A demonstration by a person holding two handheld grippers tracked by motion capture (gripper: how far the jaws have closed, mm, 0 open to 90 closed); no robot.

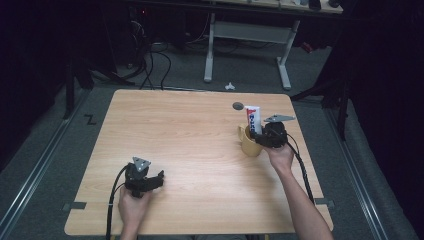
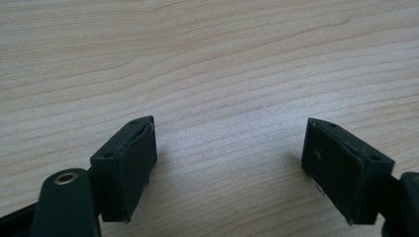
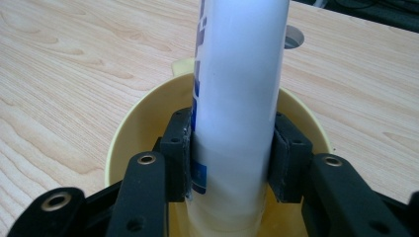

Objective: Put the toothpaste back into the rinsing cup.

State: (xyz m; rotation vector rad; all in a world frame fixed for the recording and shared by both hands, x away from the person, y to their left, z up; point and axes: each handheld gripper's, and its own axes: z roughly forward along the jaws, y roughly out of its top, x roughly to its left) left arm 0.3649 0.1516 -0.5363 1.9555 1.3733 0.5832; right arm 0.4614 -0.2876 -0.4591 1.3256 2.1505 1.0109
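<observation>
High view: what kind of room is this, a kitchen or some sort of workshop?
Probably a lab or recording room, not a kitchen: a bare wooden table stands on grey carpet, cables tangle on the floor behind it, dark curtains hang around, and a person's hands hold cabled tools.

A white toothpaste tube [image 1: 253, 120] with blue and red lettering stands upright inside a pale yellow mug [image 1: 249, 143], toward three o'clock on the light wooden table [image 1: 190, 150]. The tube's lower end sits down in the mug while its upper part rises well above the rim. The right gripper [image 3: 232, 158] pinches the tube from both sides just at rim level. The mug's handle points toward nine o'clock.
</observation>
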